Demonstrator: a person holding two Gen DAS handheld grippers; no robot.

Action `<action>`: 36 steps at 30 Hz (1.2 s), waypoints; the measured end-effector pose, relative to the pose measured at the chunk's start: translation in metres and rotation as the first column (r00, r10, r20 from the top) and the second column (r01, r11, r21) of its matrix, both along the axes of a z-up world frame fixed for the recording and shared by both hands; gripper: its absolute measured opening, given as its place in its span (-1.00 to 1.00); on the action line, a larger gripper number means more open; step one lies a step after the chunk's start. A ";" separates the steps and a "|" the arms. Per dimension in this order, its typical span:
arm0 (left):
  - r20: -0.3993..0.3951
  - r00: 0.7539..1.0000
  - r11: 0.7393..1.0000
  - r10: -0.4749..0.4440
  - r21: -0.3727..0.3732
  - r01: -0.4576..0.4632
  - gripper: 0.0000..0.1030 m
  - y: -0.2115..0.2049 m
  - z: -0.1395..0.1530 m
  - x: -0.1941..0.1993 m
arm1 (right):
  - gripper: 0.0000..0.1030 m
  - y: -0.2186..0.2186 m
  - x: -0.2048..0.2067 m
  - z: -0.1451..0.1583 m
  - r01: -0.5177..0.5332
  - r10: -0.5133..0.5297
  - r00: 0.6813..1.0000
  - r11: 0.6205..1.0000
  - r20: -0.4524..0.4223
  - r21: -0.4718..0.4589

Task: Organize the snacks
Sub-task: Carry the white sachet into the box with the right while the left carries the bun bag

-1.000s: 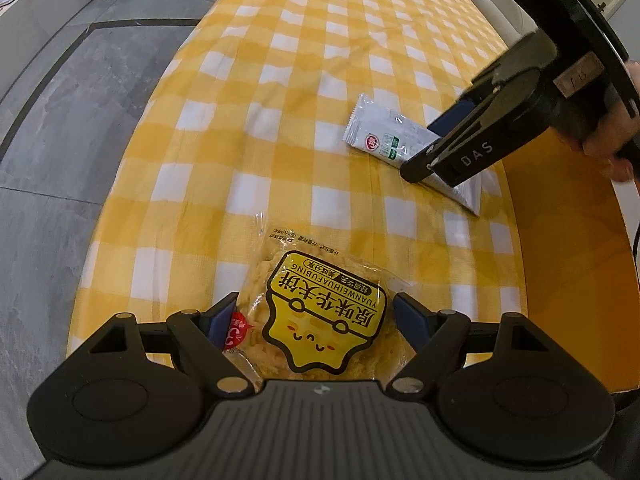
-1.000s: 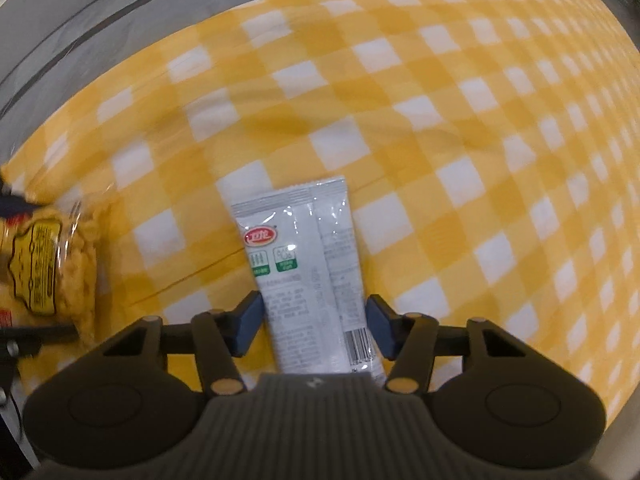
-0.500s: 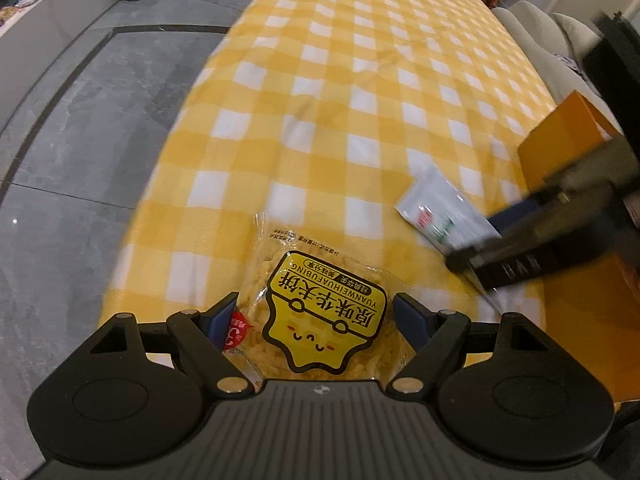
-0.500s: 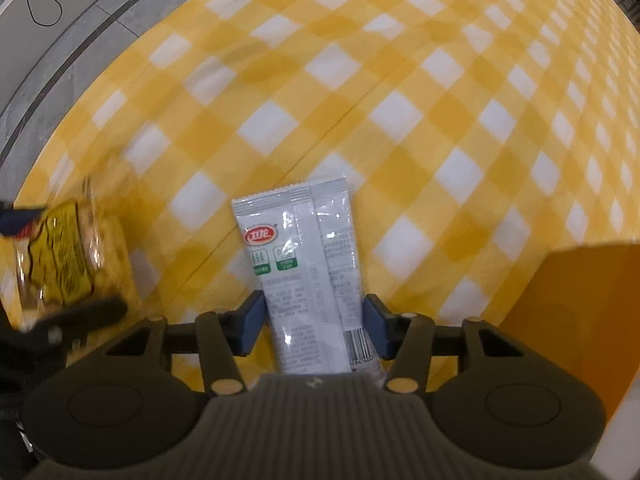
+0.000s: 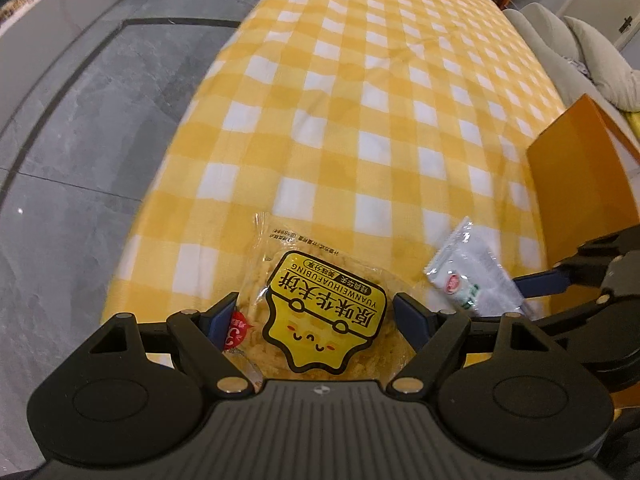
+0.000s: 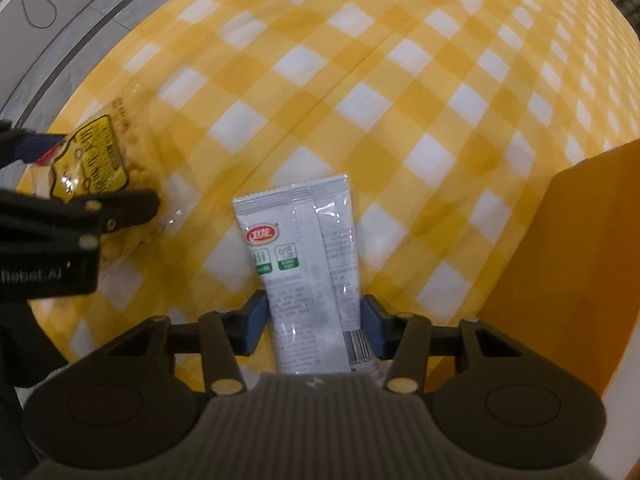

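Nearest the left wrist camera, the left gripper (image 5: pixel 314 316) is clasping the yellow cake packet (image 5: pixel 320 312) between its widely spread blue pads, exactly as it was a second ago, lifted over the near edge of the yellow checked tablecloth (image 5: pixel 380 112). Just to its right, the right gripper (image 6: pixel 314 320) is carrying the grey-white snack sachet (image 6: pixel 308 264) upright between its pads, and its jaws are closing further on the sachet's lower half. A second ago that sachet was out over the middle of the cloth; now it is hanging close beside the cake packet at the near right. Beyond and to the right, the orange box (image 5: pixel 580 184) is standing on the cloth, its wall now looming in the right wrist view, where earlier only checked cloth was showing. Farther off, grey floor tiles (image 5: pixel 80 120) are running along the table's left side.
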State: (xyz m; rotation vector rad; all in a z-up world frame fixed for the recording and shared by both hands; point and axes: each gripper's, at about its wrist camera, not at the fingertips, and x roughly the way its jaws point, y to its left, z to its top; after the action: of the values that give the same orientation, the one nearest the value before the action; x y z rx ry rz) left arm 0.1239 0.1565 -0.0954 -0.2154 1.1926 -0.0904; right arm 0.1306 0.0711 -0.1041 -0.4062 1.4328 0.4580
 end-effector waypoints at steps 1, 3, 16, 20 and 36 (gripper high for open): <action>0.004 1.000 1.000 -0.002 0.000 0.002 0.82 0.000 0.001 -0.001 | -0.06 0.000 -0.001 0.000 0.005 -0.005 1.000 1.000 0.001 0.002; 0.014 1.000 1.000 -0.010 0.017 0.010 0.82 -0.003 0.003 -0.002 | -0.08 -0.001 -0.003 0.002 0.029 -0.029 1.000 0.999 0.002 0.013; 0.019 1.000 1.000 0.012 0.007 -0.012 0.82 0.001 0.010 -0.003 | -0.10 -0.016 -0.001 0.034 0.072 -0.074 0.997 0.992 0.016 0.104; 0.067 0.997 1.000 0.025 0.006 -0.025 0.82 0.004 0.029 -0.011 | -0.10 -0.019 -0.008 0.057 0.079 -0.085 0.995 0.988 0.045 0.134; 0.284 0.958 0.998 0.029 -0.063 -0.011 0.82 -0.033 0.133 -0.028 | -0.09 -0.147 -0.035 0.199 0.240 -0.347 0.926 0.845 0.149 0.478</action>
State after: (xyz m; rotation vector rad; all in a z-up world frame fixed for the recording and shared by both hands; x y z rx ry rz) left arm 0.0957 0.1230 0.0371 -0.2588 0.9009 -0.1357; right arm 0.0955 -0.0757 0.0946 0.1402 1.0917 0.4594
